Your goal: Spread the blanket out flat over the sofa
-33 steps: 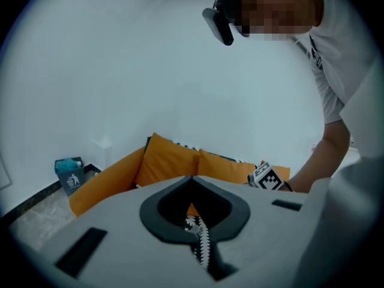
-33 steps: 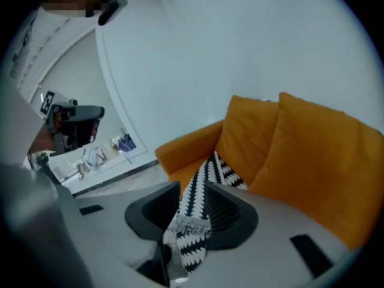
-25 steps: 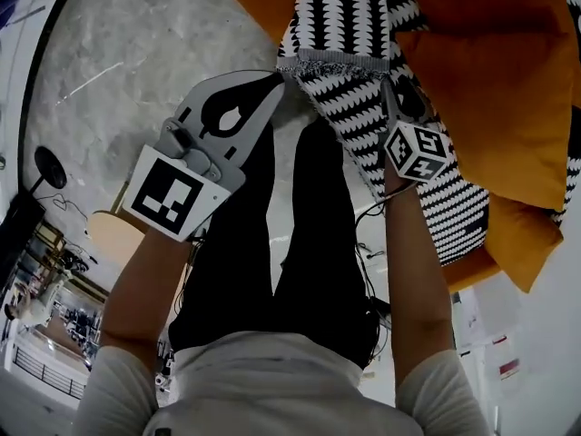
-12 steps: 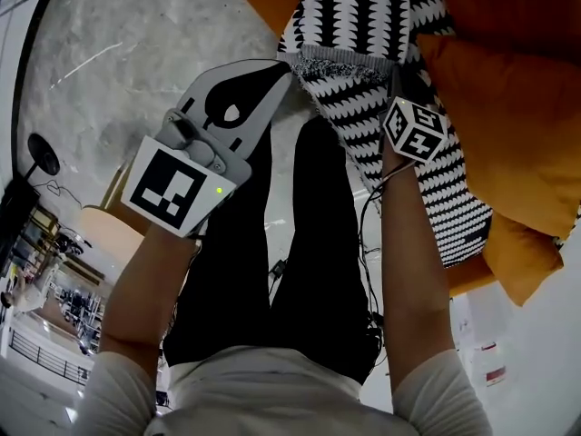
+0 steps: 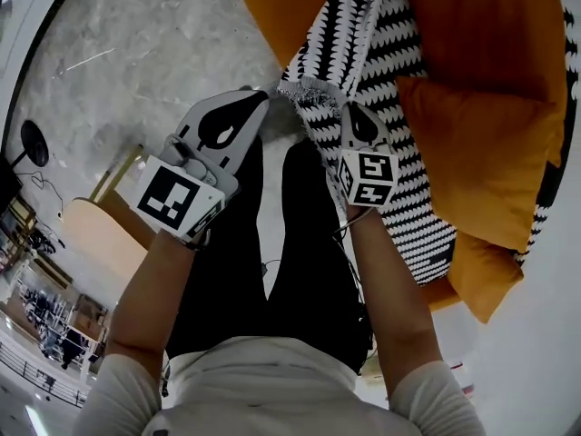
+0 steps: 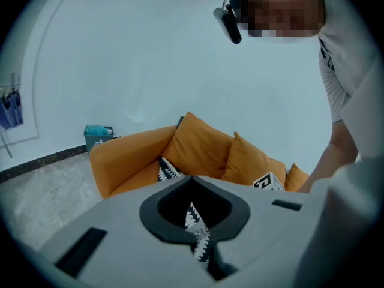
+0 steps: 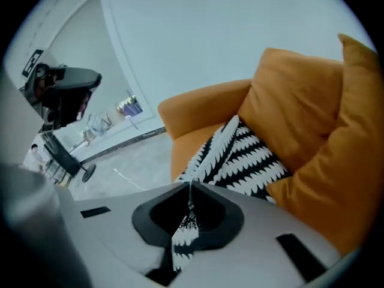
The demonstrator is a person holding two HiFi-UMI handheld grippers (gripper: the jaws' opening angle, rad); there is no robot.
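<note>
Centre of frame: my two tongs, left gripper [image 5: 261, 98] and right gripper [image 5: 349, 109], each clamped on the near edge of the one black-and-white blanket [image 5: 381, 34]. The right jaws have just been closing on it. Upper right: one orange sofa [image 5: 272, 16] under the blanket, with three cushions [image 6: 201, 143].

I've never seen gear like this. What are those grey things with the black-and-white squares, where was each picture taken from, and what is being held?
There is no robot here. A person holds a two-jaw gripper in each hand, and the patterned squares are part of those grippers. One picture comes from a camera on the person's head looking down, so you see their arms and legs. The other two come from cameras riding on the grippers. The left gripper and the right gripper each pinch the fringed edge of a black-and-white blanket. The right one's jaws have just been closing on it. The blanket lies bunched on an orange sofa beside an orange cushion.
</note>
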